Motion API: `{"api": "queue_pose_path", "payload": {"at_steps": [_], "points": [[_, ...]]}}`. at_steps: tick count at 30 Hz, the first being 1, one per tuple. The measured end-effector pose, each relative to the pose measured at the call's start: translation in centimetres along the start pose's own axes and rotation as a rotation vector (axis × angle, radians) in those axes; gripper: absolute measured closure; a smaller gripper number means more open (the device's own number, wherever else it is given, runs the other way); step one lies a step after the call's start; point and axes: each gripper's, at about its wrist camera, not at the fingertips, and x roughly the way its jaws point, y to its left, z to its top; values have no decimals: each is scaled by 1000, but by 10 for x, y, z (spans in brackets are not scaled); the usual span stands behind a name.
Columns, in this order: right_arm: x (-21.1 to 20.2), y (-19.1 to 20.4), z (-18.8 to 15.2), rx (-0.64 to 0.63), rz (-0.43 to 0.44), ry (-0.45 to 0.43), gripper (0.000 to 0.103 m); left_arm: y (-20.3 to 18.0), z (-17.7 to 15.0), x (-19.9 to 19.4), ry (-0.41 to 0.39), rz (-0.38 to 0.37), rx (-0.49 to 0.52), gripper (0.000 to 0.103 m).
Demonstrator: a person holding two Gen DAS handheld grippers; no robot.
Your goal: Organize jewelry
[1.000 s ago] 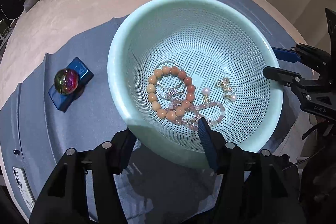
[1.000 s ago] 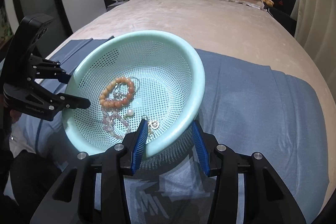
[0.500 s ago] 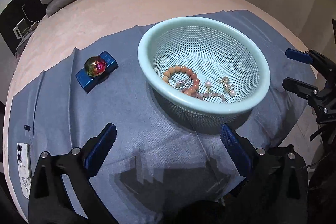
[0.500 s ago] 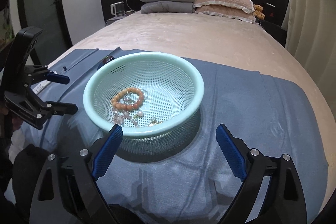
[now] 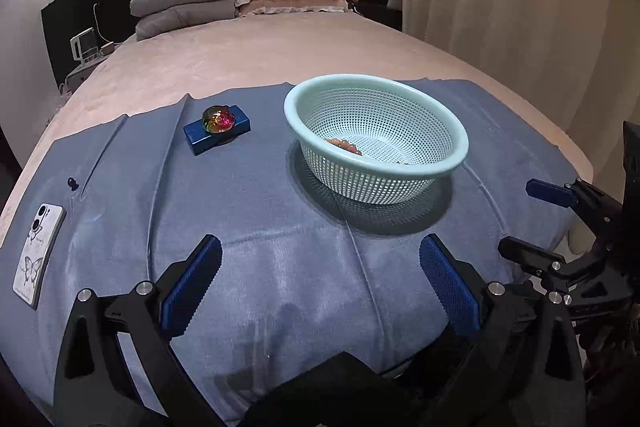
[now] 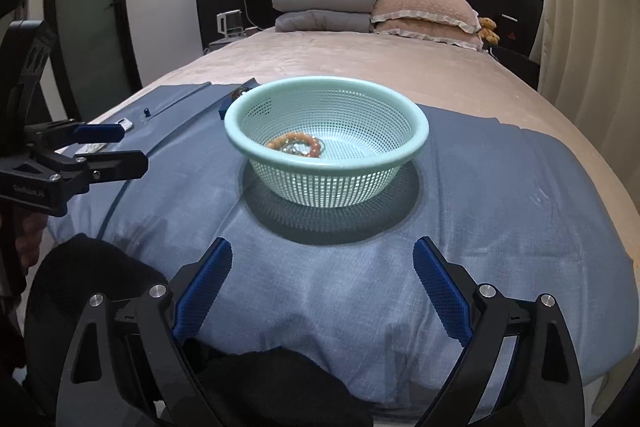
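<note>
A mint green mesh basket stands on a blue cloth on the bed; it also shows in the right wrist view. An orange bead bracelet lies inside it, partly hidden by the rim in the left wrist view. My left gripper is open and empty, held back near the cloth's front edge; it also shows in the right wrist view. My right gripper is open and empty, also back from the basket; it appears at right in the left wrist view.
A blue box with a multicoloured glass ball on top sits left of the basket. A phone lies at the cloth's left edge, a small dark pin near it. Pillows and folded blankets lie at the headboard.
Both grippers let go of the basket's rim, opened wide and pulled back and up. The basket now stands on the cloth.
</note>
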Motion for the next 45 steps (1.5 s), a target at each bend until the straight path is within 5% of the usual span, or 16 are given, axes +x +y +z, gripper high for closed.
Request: {"api": "queue_pose_path", "payload": {"at_steps": [21,45], "points": [[-6,-17,-34,167,-20,-23,9,-59,-23,-4,-21,134,82,6],[1,-13,-38,139,-20,-15,9,-47,-33,1,6,96,-4,6]]}}
